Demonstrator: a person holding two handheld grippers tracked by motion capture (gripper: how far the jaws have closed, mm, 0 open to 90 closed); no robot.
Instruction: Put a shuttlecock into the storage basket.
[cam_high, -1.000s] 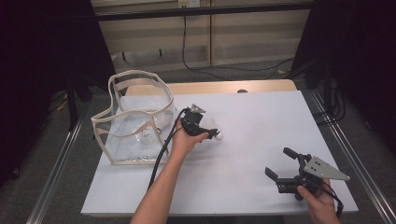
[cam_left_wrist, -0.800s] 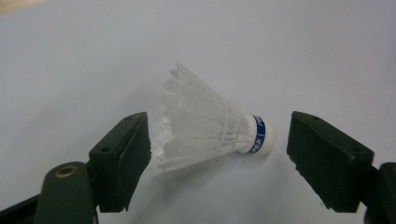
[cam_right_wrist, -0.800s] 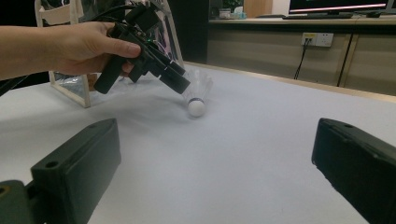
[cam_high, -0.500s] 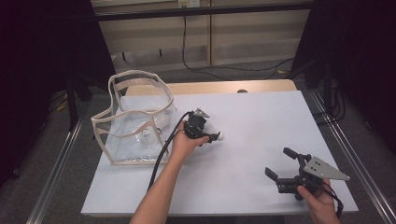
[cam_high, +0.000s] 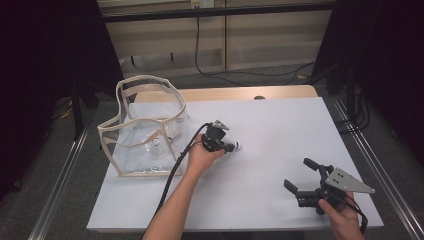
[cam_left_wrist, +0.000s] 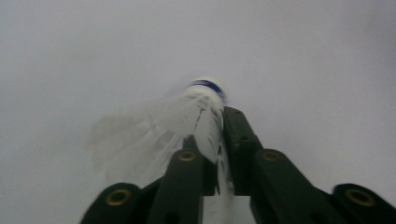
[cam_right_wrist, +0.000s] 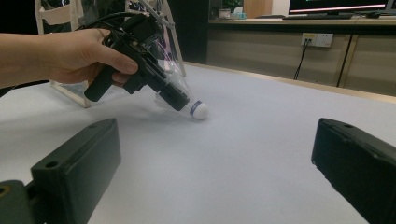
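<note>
Bag, maybe 1 shuttlecock inside

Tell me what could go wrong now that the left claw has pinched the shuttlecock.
1. The left claw has just closed on the shuttlecock by its feather skirt, not the cork; the feathers could crush or bend.
2. That thin, off-centre grip may let it slip or swing when lifted.
3. The clear bag looks soft, and its rim could fold during a drop-in; the right claw stands open, far off.
</note>
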